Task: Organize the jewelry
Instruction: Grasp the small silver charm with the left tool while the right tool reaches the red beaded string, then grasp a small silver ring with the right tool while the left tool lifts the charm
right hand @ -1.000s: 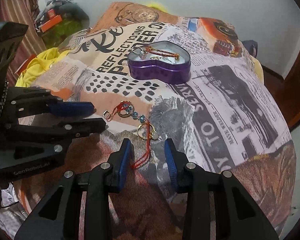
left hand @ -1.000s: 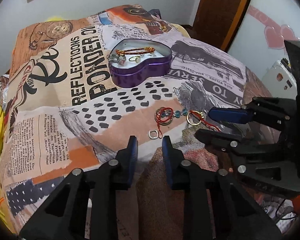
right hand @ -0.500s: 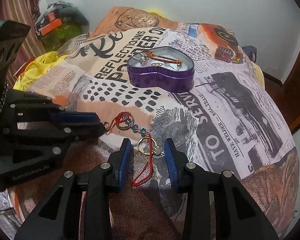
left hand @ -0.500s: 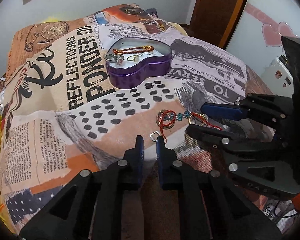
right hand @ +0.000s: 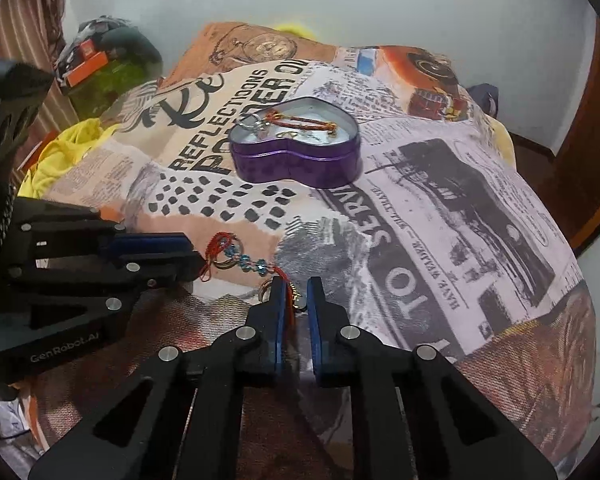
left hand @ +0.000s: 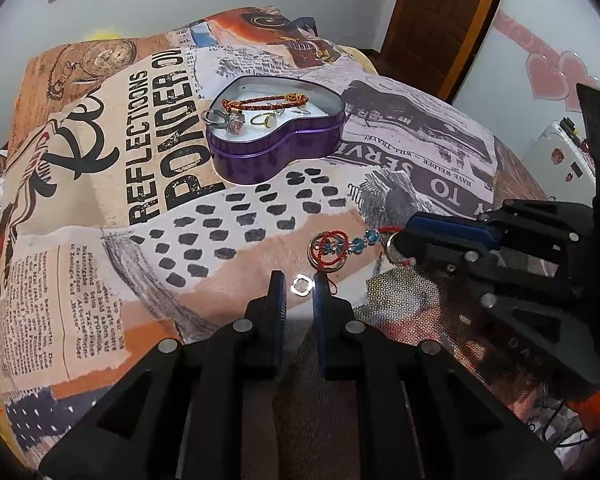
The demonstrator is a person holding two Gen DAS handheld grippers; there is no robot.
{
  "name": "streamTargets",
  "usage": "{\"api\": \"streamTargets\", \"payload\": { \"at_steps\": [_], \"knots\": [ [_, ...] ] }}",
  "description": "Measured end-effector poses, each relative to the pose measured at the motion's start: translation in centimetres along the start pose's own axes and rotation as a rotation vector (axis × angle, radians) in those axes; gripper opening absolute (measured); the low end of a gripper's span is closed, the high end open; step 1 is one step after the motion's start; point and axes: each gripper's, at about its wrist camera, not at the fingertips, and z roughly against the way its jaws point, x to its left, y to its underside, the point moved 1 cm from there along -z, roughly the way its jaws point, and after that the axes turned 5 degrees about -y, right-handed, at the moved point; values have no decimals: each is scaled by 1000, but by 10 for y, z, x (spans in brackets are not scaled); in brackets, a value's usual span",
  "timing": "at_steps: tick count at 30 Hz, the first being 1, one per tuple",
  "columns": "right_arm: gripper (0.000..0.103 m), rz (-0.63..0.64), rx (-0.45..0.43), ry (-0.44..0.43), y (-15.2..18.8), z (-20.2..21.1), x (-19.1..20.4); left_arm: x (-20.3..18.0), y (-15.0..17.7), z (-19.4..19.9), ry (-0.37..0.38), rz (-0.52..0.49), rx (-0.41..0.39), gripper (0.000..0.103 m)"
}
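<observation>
I am narrowing my left gripper [left hand: 299, 286] around the silver ring [left hand: 300, 285] and my right gripper [right hand: 293, 294] around the red cord [right hand: 290, 300], the heart tin [left hand: 276, 148] at twelve o'clock holding several pieces already.

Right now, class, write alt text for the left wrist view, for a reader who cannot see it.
The left tongs frame a small silver ring on a printed bedspread. Beside it lies a red-thread charm with blue beads, its far end under the right tongs. Behind sits an open purple heart-shaped tin holding jewelry.
</observation>
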Motion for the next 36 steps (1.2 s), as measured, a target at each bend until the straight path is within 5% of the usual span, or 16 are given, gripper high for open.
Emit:
{"api": "streamTargets", "payload": {
  "at_steps": [14,20,36],
  "knots": [
    [10,-35,13,-12,2,16,-9,8,5,10,-5,27,-18,9],
    [29,-38,12,-20,4,21,-9,12,13,21,-12,32,-30,9],
    [29,-67,16,29,1,18,-23,9,21,43,-16,29,-70,9]
  ]
}}
